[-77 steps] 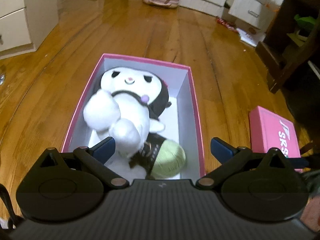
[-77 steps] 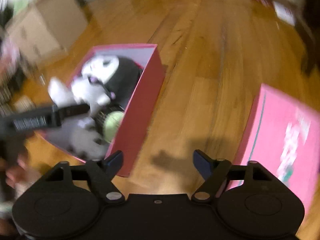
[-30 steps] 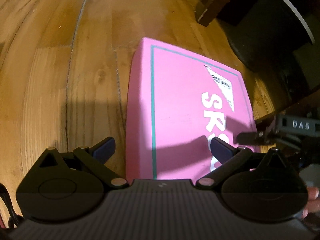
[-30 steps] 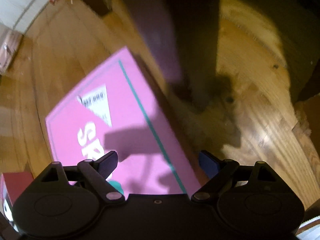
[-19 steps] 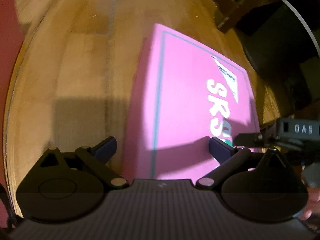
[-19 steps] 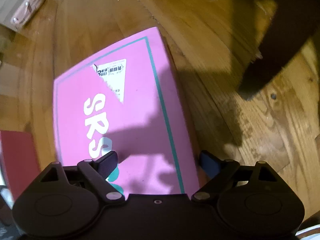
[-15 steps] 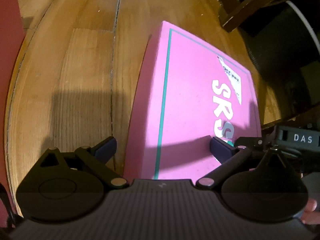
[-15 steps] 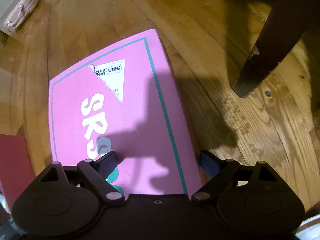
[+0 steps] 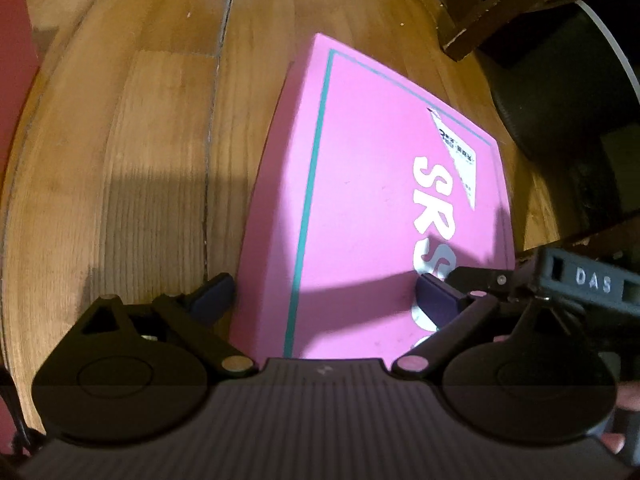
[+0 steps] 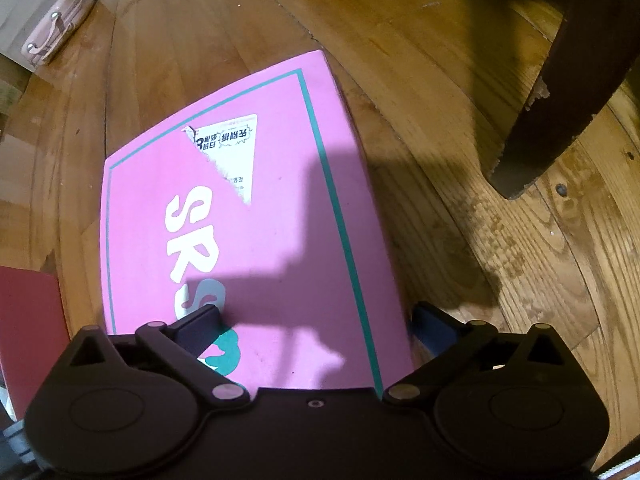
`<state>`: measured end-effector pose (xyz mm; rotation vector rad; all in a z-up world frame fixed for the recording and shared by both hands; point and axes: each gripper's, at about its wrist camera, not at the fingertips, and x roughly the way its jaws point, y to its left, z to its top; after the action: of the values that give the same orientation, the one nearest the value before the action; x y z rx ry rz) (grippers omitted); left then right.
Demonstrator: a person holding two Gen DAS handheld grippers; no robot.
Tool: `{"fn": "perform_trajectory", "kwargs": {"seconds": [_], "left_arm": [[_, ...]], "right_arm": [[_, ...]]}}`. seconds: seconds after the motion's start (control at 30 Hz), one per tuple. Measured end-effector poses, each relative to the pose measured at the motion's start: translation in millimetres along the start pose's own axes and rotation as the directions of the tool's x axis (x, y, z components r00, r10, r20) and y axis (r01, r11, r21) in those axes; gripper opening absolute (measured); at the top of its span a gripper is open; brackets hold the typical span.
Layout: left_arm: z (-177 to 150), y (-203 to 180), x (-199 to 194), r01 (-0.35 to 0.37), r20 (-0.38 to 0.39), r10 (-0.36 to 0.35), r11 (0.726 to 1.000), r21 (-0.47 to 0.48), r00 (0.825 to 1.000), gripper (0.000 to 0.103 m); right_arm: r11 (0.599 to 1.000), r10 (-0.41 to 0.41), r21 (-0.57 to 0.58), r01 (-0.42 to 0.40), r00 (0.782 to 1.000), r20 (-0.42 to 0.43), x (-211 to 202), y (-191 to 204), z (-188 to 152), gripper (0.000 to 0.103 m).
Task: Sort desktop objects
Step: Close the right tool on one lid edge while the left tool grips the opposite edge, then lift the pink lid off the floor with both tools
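While both grippers straddle opposite long edges of the flat pink cardboard lid [image 9: 360,208], our left gripper [image 9: 324,296] has just been narrowing without visibly clamping, and our right gripper [image 10: 320,324] has just been widening.

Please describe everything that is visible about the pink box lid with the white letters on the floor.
The pink lid looks like cardboard, flat and rectangular, with a thin teal line near its edge, large white letters "SRS", a teal shape below them and a torn white sticker. It lies flat on the wooden floor. The left claw straddles its left edge and has just been closing; the right claw straddles its right edge and has just been opening. Contact is unclear.
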<state>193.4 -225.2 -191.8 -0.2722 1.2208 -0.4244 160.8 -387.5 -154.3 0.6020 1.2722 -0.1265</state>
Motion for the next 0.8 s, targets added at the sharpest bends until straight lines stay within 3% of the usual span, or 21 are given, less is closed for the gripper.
{"fn": "perform_trajectory", "kwargs": {"seconds": [0.2, 0.37, 0.7, 0.8], "left_arm": [[-4, -14, -11, -0.052, 0.035, 0.049, 0.995, 0.091, 0.998, 0.09], [-7, -33, -31, -0.167, 0.092, 0.147, 0.949, 0.269, 0.985, 0.088], [7, -30, -73, -0.236, 0.108, 0.212, 0.915, 0.328, 0.971, 0.088], [14, -37, -89, -0.264, 0.107, 0.242, 0.9, 0.347, 0.964, 0.088]], "right_arm": [[1.0, -0.004, -0.014, 0.004, 1.0, 0.03, -10, 2, -10, 0.102], [0.997, 0.045, -0.062, -0.042, 0.998, 0.045, -23, 7, -22, 0.094], [0.974, 0.196, -0.131, -0.187, 0.979, 0.06, -36, 24, -37, 0.089], [0.964, 0.236, -0.145, -0.224, 0.969, 0.072, -47, 30, -26, 0.089]]}}
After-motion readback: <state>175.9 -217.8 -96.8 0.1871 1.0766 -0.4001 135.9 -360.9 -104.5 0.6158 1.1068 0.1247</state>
